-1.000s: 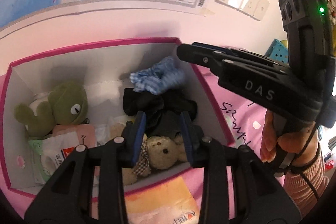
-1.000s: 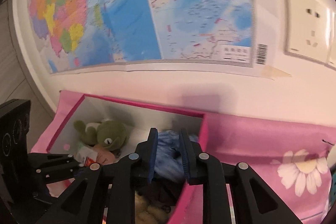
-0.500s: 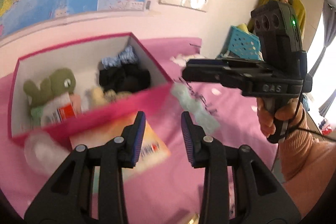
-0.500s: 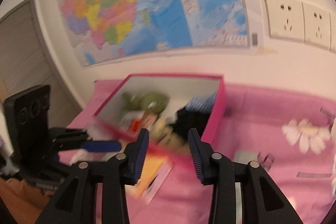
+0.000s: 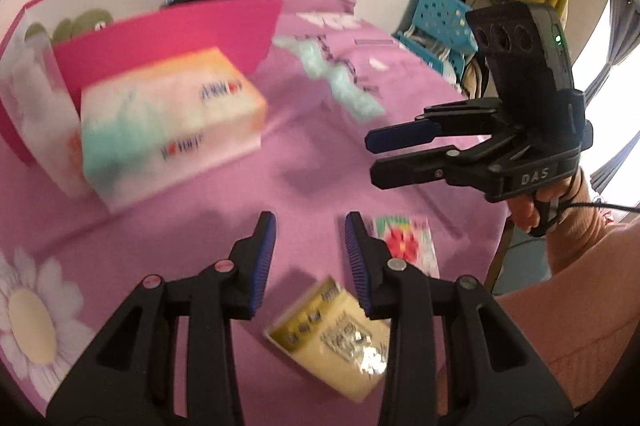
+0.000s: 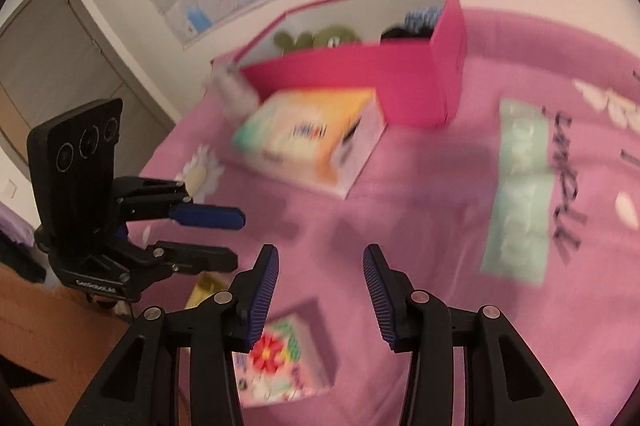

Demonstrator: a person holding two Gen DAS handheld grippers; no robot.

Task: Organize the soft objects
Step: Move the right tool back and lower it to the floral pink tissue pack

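both grippers low over the pink bedspread (image 5: 240, 218) now, frames smeared with blur. left gripper (image 5: 310, 258) with jaws apart, nothing between the blue pads – bare pink cloth in the gap, a yellow packet (image 5: 332, 338) lying flat just below and to the right of it. right gripper (image 6: 320, 290) with jaws apart too, having just been opening, nothing between them; a small packet with a red flower print (image 6: 276, 358) flat on the spread just under its left finger. same flower packet (image 5: 404, 246) seen from the left wrist, just right of that gripper's right finger. further back, the pink box (image 6: 360, 74) open at the top, a green plush frog (image 6: 320, 38) and dark and blue-checked cloth (image 6: 416, 22) peeking over the rim. in front of the box and touching its wall, a large soft tissue pack (image 5: 168, 122) in orange, white and green. well to the right – a pale green cloth strip (image 6: 516, 194) stretched flat on the spread, beside black printed lettering. a hand (image 5: 532, 210) wrapped round the right gripper's grip, peach sleeve behind.
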